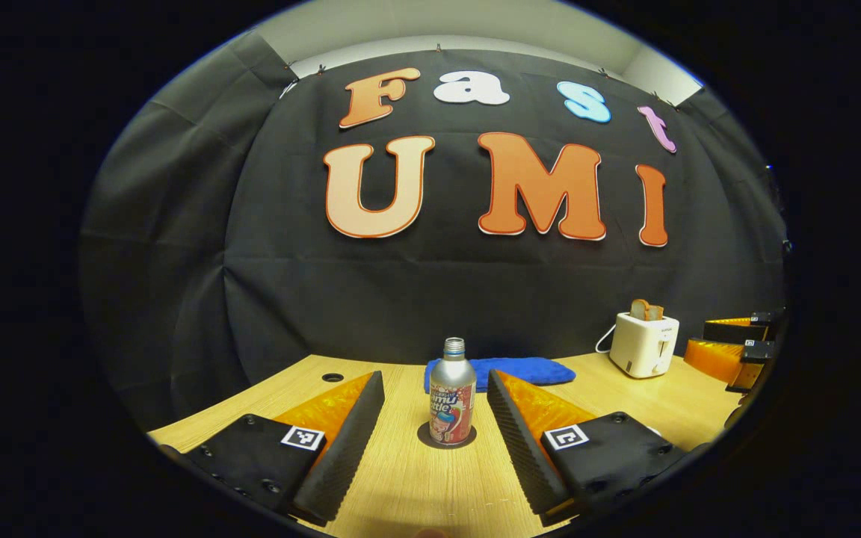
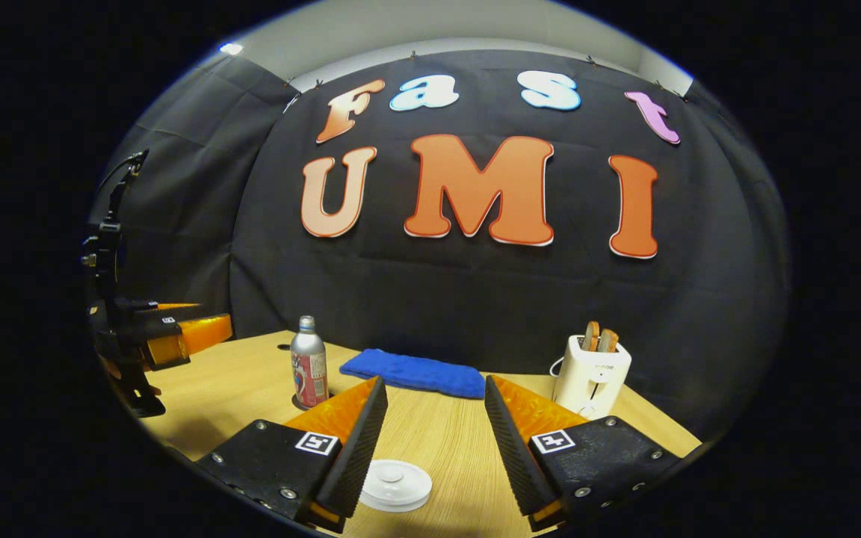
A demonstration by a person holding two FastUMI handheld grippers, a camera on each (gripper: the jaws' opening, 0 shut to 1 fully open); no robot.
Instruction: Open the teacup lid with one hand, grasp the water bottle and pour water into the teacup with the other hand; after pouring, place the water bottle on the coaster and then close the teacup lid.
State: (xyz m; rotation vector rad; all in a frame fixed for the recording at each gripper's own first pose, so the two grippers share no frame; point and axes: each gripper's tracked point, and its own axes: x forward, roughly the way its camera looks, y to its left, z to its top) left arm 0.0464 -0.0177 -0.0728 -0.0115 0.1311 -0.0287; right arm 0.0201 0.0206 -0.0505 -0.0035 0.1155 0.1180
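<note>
Facing the water bottle on its coaster, my left gripper gapes wide, empty. My right gripper, equally open, holds nothing; I judge closing the lid remains

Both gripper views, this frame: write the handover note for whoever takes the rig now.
Left gripper: open, empty, fingers on either side of the water bottle without touching it.
Right gripper: open, empty, above the white teacup lid low near its left finger; the cup under it cannot be made out.
Bottle stands upright, uncapped, on the dark coaster.
Also on the table: blue cloth, toaster.
Whether water has been poured cannot be told. If it has, nothing is left; if not, everything is.
</note>
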